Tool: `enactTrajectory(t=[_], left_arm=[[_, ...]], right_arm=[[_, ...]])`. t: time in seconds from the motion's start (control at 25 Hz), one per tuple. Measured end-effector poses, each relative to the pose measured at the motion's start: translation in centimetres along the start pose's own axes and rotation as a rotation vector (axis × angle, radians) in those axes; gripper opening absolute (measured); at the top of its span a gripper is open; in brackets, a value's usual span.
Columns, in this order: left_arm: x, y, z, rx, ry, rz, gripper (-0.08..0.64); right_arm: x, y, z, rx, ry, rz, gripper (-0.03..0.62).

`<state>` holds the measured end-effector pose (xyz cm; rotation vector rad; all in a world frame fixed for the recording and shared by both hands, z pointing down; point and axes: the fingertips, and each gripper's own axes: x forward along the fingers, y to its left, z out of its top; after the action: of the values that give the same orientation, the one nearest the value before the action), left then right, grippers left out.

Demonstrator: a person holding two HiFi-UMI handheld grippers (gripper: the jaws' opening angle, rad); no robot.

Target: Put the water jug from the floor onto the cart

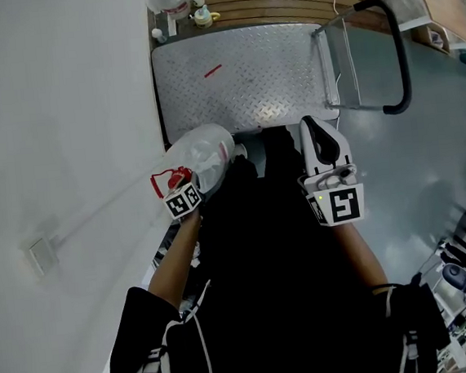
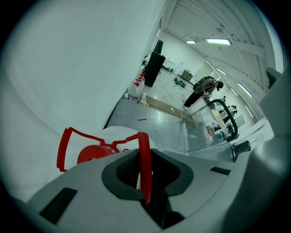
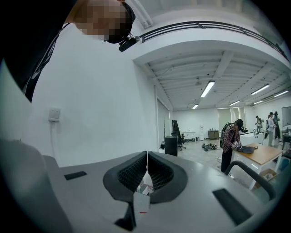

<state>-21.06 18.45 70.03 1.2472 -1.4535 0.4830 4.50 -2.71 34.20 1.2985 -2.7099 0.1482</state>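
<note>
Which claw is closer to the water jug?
Left. The left claw grips the water jug by its red handle. The right claw is shut and empty, off to the jug's right, not touching it.

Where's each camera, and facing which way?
Head view: on the head, steeply down at cart, water jug, both arms.
Left gripper view: on left gripper, along its jaws shut on the jug's red handle.
Right gripper view: on right gripper, level across the room; shut jaws, person's torso.
All share the cart's black handle.
</note>
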Motion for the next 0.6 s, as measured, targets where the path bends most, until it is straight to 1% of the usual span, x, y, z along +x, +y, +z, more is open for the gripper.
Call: enactTrajectory(t=[0.08, 0.2, 0.28, 0.48, 0.6], left_arm=[[0.3, -1.2, 1.5, 0.039, -0.005, 0.012, 0.071], [1.2, -3.7, 3.6, 0.125, 0.004, 0.031, 0.071], [2.1, -5.5, 4.8, 0.167, 0.01, 0.038, 0.071], [4.9, -10.1, 7.7, 0.203, 0.016, 0.032, 0.071], [6.9, -11.6, 9.8, 0.188, 0.016, 0.04, 0.071]], right_arm=[[0.5, -1.7, 0.2, 0.011, -0.001, -0.004, 0.018], [1.2, -4.7, 0.4, 0.024, 0.0, -0.009, 0.018], [1.7, -6.7, 0.4, 0.03, 0.003, -0.009, 0.018], [3.4, -11.7, 0.1, 0.044, 0.009, -0.003, 0.018], [4.8, -14.2, 0.0, 0.051, 0.002, 0.001, 0.018]])
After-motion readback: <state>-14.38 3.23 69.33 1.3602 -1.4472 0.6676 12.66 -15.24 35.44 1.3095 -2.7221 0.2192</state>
